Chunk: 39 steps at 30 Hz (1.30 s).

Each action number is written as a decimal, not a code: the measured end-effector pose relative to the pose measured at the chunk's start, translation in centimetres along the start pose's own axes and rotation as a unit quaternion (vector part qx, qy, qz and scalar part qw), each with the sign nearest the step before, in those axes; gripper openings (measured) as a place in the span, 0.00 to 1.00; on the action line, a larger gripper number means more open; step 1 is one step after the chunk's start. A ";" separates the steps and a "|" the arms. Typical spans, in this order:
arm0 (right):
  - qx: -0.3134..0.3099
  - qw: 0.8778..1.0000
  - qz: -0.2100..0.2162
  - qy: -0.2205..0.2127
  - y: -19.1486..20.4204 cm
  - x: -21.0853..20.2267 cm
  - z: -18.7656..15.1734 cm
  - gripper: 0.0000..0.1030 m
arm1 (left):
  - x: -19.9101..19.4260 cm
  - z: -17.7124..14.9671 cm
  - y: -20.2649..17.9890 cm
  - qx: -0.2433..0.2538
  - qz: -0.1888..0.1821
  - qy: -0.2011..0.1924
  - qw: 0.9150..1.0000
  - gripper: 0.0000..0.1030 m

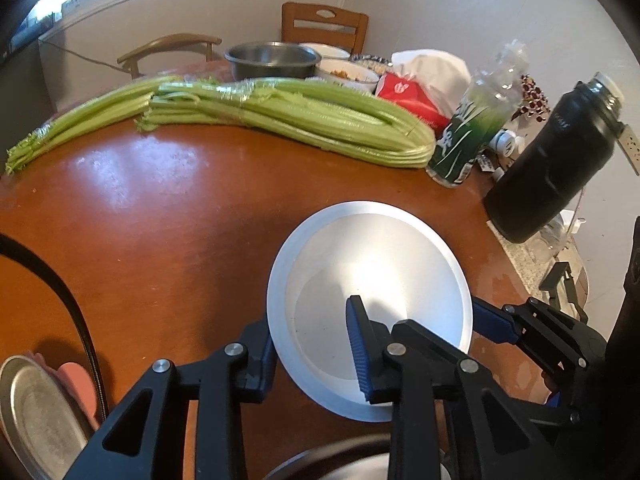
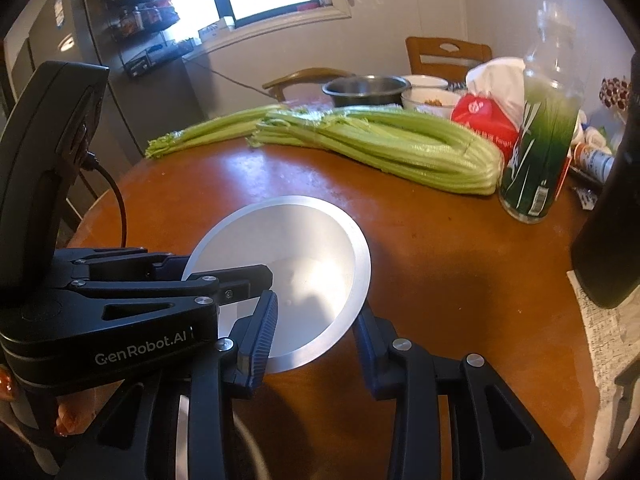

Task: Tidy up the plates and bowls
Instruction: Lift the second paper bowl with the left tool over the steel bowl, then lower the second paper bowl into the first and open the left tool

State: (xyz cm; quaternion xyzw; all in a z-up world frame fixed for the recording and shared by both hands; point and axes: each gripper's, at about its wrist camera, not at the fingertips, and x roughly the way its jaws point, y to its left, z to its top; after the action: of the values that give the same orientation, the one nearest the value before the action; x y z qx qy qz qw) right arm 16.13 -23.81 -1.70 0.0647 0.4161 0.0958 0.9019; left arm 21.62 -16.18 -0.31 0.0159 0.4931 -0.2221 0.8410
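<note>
A round silver metal plate [image 1: 372, 264] hangs tilted a little above the brown table [image 1: 160, 220], held from two sides. My left gripper [image 1: 312, 320] is shut on its near rim, one blue pad [image 1: 360, 348] on the inside and the other finger under the rim. My right gripper [image 1: 492, 322] clamps the plate's right edge. In the right wrist view the same plate [image 2: 296, 240] sits between my right gripper's [image 2: 316, 308] fingers, one pad [image 2: 260, 332] lying on top of it. The left gripper [image 2: 248, 276] grips the opposite rim.
Another metal plate [image 1: 36, 412] lies at the lower left, and a bowl rim [image 1: 340, 460] shows under the gripper. Celery [image 1: 300, 116], a green bottle [image 1: 468, 132], a black flask [image 1: 556, 160], a red tissue pack [image 1: 412, 96] and a steel bowl [image 1: 272, 58] crowd the far side.
</note>
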 end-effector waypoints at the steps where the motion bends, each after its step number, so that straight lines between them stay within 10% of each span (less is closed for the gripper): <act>1: -0.002 1.000 0.000 -0.004 0.2 -0.5 0.0 0.38 | -0.5 -0.1 0.0 0.000 0.000 -0.004 1.000 0.31; 39: -0.035 0.999 0.016 -0.023 7.5 -9.1 -9.3 0.39 | -9.2 -12.1 -1.0 0.018 0.020 -0.037 0.999 0.31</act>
State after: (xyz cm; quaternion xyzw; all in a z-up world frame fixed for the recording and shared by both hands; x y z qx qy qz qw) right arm 2.38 -18.24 0.50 0.0418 0.3907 0.1238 0.9112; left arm 7.45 -10.82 1.34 0.0328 0.4573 -0.2145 0.8624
